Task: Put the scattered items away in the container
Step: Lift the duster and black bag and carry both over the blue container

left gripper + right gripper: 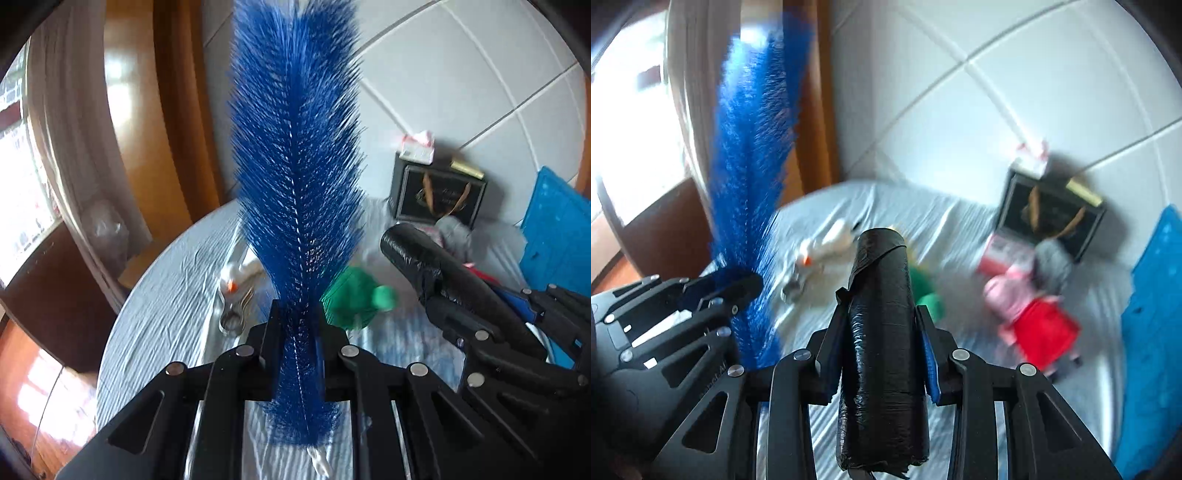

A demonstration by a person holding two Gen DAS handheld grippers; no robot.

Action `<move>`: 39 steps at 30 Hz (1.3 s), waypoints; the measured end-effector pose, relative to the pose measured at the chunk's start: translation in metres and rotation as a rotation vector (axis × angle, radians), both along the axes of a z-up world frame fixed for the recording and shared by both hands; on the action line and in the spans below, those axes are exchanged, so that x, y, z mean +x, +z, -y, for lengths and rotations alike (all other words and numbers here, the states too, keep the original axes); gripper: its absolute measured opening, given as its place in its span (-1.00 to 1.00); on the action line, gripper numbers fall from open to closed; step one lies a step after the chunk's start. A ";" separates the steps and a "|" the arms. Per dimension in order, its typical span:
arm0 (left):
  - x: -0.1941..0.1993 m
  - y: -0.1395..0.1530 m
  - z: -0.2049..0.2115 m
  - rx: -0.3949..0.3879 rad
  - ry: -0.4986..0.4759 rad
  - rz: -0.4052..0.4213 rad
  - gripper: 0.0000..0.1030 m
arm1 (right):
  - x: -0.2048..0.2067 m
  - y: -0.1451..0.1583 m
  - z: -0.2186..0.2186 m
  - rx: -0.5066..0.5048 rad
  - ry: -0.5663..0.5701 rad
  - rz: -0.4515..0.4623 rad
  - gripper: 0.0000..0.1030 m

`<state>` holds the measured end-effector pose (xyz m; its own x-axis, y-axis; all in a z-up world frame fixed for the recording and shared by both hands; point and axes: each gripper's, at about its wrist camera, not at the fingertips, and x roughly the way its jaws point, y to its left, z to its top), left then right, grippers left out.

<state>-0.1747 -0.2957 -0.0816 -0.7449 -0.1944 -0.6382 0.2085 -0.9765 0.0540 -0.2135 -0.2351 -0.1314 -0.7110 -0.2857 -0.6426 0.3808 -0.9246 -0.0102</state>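
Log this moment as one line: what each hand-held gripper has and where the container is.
left hand-held gripper: shut on blue brush | right hand-held gripper: shut on black bag roll | blue container: right edge

brush [299, 177]: stiff blue bristles, twisted wire core
roll [882, 347]: glossy crinkled black plastic film
table cover [166, 295]: matt wrinkled cloth

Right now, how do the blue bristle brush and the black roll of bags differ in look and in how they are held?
The blue bristle brush is long, spiky and feathery; the black roll of bags is a short, smooth, glossy cylinder. The brush is clamped by the left gripper low on its bristles, the roll by the right gripper across its middle. Both are lifted clear of the cloth-covered table, pointing forward.
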 end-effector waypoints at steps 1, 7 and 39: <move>-0.001 0.010 -0.007 -0.005 -0.021 -0.020 -0.73 | 0.003 0.012 -0.007 -0.004 -0.017 -0.026 -0.32; -0.007 0.054 -0.045 0.005 -0.142 -0.095 -0.73 | 0.019 0.070 -0.053 0.012 -0.160 -0.145 -0.32; -0.111 0.248 -0.544 0.133 -0.583 -0.167 -0.76 | 0.023 0.221 -0.591 0.060 -0.629 -0.298 -0.33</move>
<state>-0.2860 0.2479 0.1660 -0.7963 0.3475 -0.4951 -0.3660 -0.9285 -0.0630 -0.1905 0.3557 0.0899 -0.8782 0.2682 -0.3959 -0.2541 -0.9631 -0.0888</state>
